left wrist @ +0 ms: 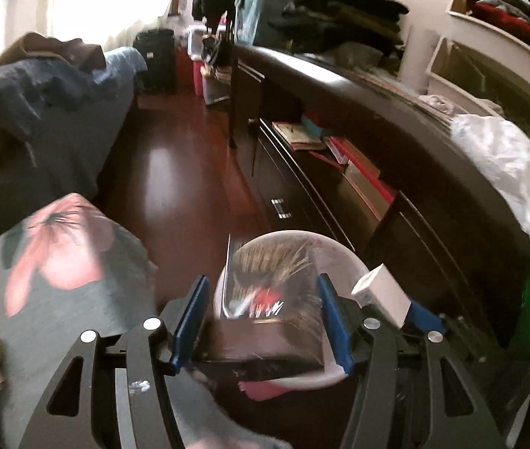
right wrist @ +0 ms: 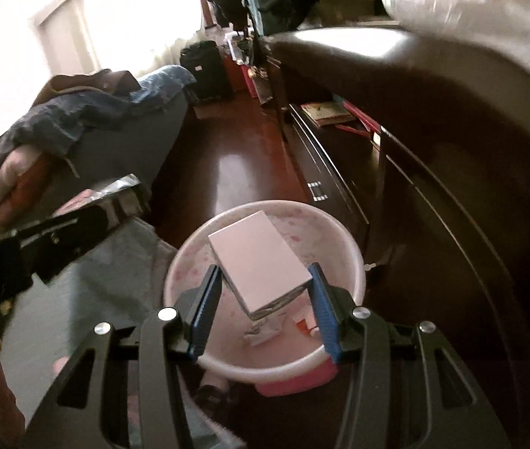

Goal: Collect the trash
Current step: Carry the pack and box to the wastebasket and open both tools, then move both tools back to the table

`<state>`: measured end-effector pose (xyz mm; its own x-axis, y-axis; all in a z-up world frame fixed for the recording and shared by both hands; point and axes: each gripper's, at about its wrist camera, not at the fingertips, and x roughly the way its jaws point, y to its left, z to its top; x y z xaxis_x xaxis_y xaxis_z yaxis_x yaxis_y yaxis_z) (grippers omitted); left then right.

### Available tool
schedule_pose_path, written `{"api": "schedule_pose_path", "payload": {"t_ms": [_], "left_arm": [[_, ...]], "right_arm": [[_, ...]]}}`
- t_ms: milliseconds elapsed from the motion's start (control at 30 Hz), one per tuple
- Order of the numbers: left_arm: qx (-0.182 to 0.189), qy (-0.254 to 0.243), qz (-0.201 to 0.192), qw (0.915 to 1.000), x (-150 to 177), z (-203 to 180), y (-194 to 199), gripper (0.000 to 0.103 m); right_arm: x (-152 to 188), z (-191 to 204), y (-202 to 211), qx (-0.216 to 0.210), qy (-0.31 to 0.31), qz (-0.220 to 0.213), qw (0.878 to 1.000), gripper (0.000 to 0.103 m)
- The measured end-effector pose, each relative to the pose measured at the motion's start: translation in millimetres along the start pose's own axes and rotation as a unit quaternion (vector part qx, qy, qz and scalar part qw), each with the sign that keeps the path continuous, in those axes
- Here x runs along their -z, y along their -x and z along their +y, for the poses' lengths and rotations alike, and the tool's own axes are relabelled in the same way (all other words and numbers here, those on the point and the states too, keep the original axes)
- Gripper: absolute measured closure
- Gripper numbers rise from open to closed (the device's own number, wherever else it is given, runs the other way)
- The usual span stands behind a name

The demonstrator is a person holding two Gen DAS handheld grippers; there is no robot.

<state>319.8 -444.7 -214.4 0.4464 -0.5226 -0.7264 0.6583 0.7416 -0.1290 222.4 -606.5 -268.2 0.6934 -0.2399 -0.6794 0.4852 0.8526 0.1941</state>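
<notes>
A dark red wooden floor (right wrist: 235,164) carries the pink-white bin (right wrist: 354,262) below my grippers; a black suitcase (right wrist: 205,71) stands at its twelve o'clock.

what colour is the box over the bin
White to pale pink; the box shows best in the right wrist view.

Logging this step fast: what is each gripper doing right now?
Left gripper: shut on the dark glossy packet, over the pink bin.
Right gripper: around the white box above the bin; grip cannot be told.
</notes>
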Motion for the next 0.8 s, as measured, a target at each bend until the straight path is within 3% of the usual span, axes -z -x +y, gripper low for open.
{"api": "schedule_pose_path", "payload": {"t_ms": [167,333,633,800], "left_arm": [[0.011,0.016,0.012,0.9997,-8,1,-23,0.041],[0.005,0.02,-0.007,0.9998,-4,5,-7,0.025],[-0.052,0.026,-0.053,0.9969,22,24,63,0.014],[-0.107,0.038,-0.07,0.9911,48,47,106,0.009]], "right_arm": [[3,-11,-33,0.008,-0.005,0.017,1.0,0.048],[11,-14,-32,0.017,-0.003,0.016,1.0,0.04],[22,25,25,0.009,0.027,-0.004,1.0,0.025],[32,63,68,-0.027,0.054,-0.018,0.998,0.017]]}}
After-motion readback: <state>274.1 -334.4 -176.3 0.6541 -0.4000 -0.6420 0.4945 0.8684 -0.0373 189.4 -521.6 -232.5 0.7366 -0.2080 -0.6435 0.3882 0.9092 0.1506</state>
